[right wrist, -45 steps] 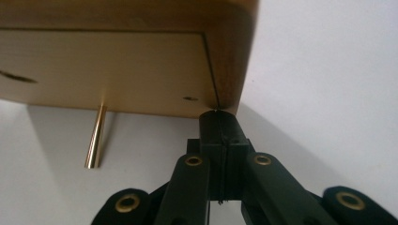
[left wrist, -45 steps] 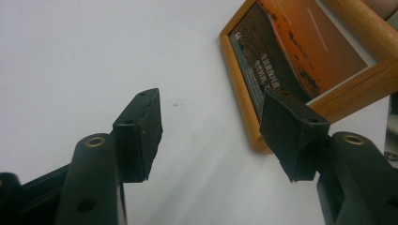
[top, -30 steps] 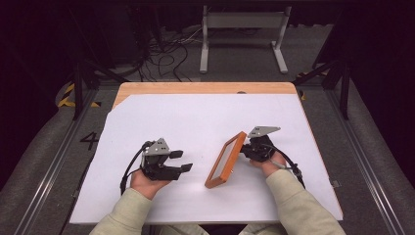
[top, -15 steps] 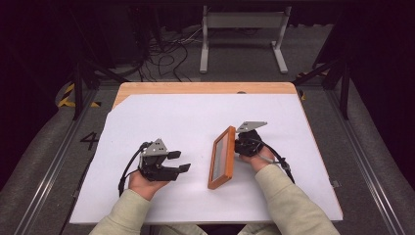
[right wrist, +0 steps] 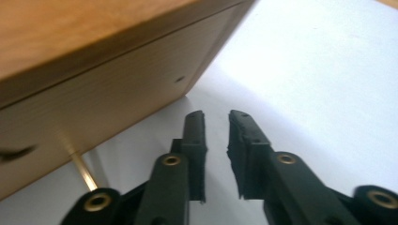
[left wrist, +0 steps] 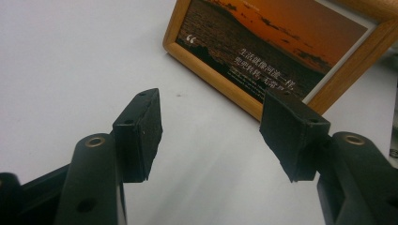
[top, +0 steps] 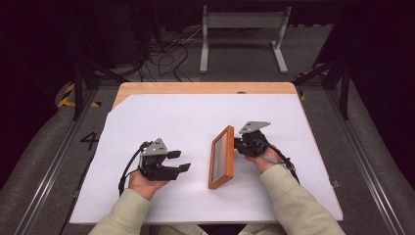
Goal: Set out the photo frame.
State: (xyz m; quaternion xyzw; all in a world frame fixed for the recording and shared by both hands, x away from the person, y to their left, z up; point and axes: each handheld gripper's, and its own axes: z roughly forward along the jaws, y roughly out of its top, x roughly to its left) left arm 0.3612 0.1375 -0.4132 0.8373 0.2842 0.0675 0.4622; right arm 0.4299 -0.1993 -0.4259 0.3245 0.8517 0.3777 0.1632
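I note the wood-framed sunset photo frame (top: 221,157) standing on the white table sheet (top: 195,117), at 3 o'clock of my half-open, empty left gripper (top: 179,162); right gripper (top: 238,145), jaws just parting, narrowly open, grips nothing behind it.

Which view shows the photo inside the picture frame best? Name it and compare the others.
The left gripper view: the picture frame faces it, showing a sunset photo with a printed caption. The high view shows the frame standing on the table, its front foreshortened. The right gripper view shows its wooden back.
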